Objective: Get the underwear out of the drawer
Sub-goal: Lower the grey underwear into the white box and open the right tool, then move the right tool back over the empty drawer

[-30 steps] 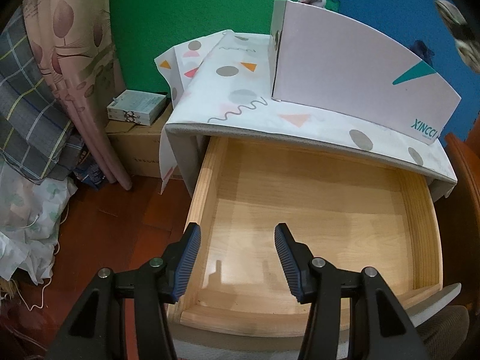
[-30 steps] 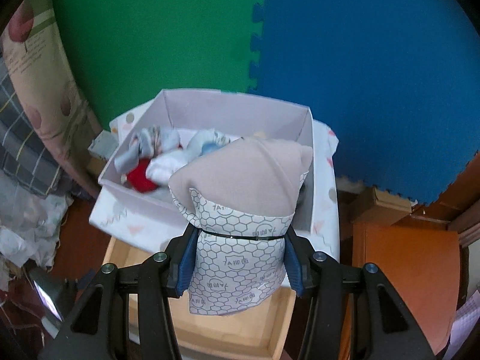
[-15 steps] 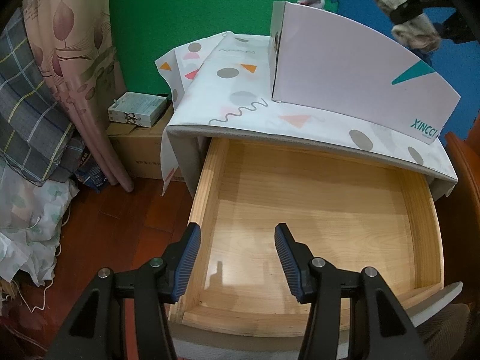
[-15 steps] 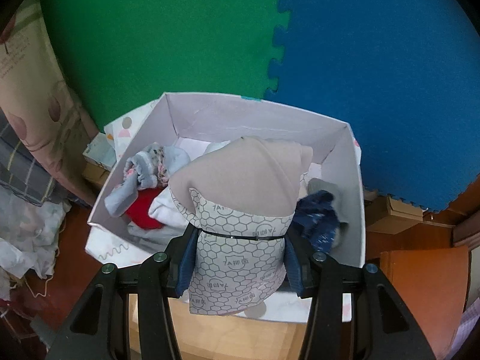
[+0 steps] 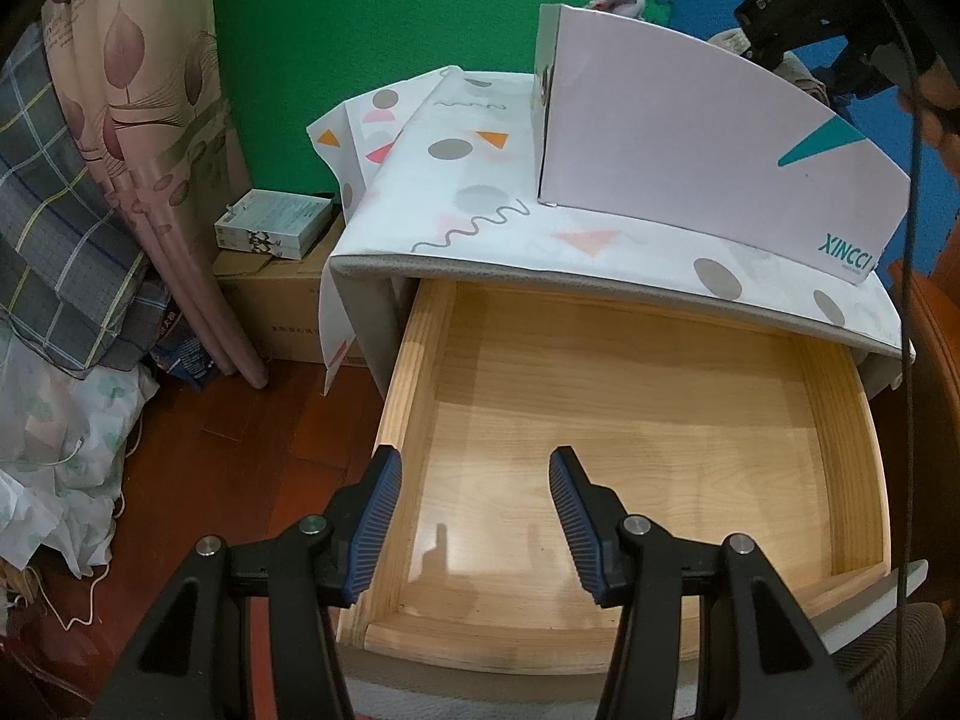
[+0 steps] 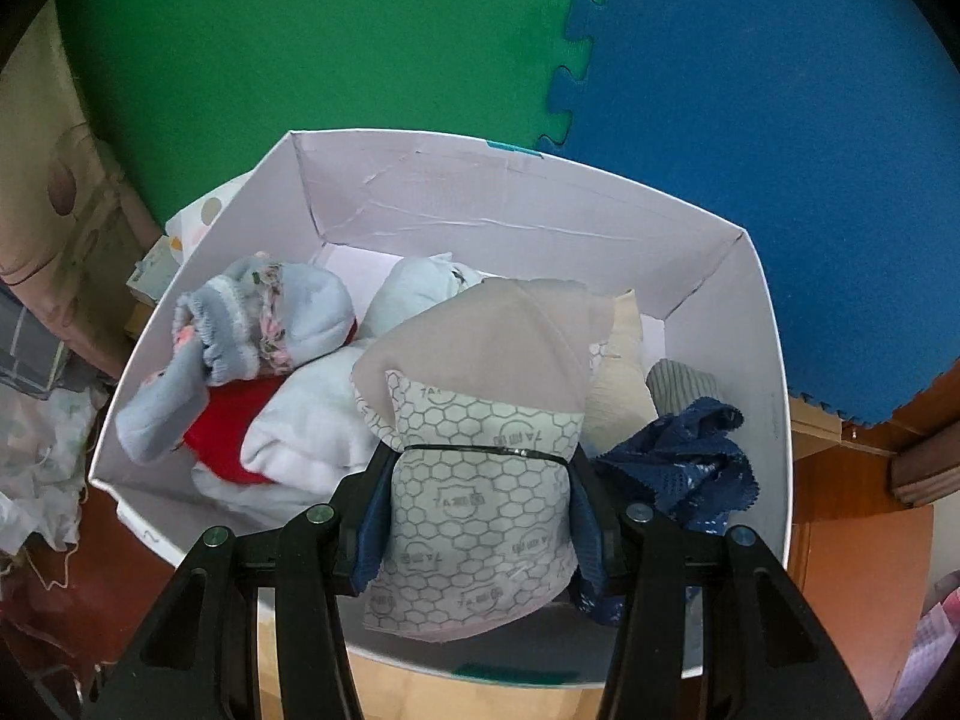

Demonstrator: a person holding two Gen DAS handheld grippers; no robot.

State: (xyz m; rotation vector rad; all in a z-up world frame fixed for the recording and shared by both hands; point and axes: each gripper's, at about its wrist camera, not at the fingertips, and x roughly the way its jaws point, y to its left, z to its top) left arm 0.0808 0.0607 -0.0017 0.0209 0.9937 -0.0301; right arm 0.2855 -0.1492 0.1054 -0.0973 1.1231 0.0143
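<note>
Left wrist: spread left claw (image 5: 471,516), bare drawer (image 5: 630,420). Right wrist: right claw (image 6: 477,516) pinching underwear (image 6: 480,480) over box (image 6: 510,204).

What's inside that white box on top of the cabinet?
The white box holds a heap of clothing: grey socks, something red, white fabric and a navy lace piece. The underwear clamped in the right gripper hides the middle.

white box (image 5: 690,138): "XINCCI" | right gripper (image 5: 834,18): "DAS"
</note>
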